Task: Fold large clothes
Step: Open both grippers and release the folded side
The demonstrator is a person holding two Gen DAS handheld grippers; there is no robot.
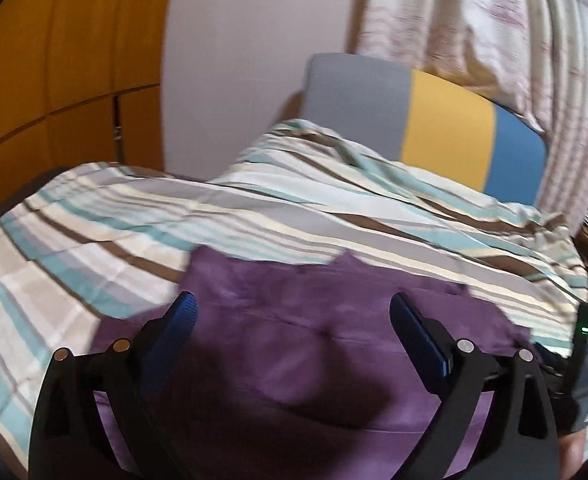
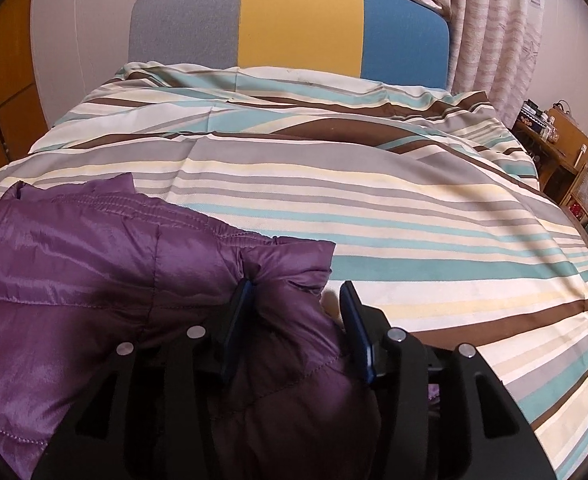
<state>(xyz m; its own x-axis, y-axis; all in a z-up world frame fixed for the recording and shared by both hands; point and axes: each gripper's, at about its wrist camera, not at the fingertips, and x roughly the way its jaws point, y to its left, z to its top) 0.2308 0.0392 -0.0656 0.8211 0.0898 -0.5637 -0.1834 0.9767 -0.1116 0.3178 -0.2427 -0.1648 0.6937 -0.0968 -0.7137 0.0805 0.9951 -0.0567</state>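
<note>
- Nearest in the right wrist view, the right hand-held gripper (image 2: 296, 308) has its fingers partly spread, with a puffy corner of the purple jacket (image 2: 94, 280) bulging between them. The left finger touches the cloth; the right one stands beside it over the bedspread, so the corner is not pinched.
- In the left wrist view, the left hand-held gripper (image 1: 294, 316) is spread wide above the jacket (image 1: 314, 340) and grips nothing. That picture is blurred, so I cannot tell whether it touches the cloth.
- The jacket lies flat on the bed, at the near side and left of the middle in the right view.
- It is quilted and shiny, so I judge it light, soft and slippery. It should spring back when pressed, and a shallow pinch may slide off.
- The stitched seam or the thick corner by the right gripper looks the best hold.
- Its long axis seems to run left to right across the near bed, the stitched edge facing far. Much of it is out of frame, so this is a guess.
- Beyond lies the striped bedspread (image 2: 374, 200), rumpled toward the far end.
- Farthest is the headboard (image 2: 294, 20) in grey, yellow and blue, with curtains (image 2: 494, 20) behind.
</note>
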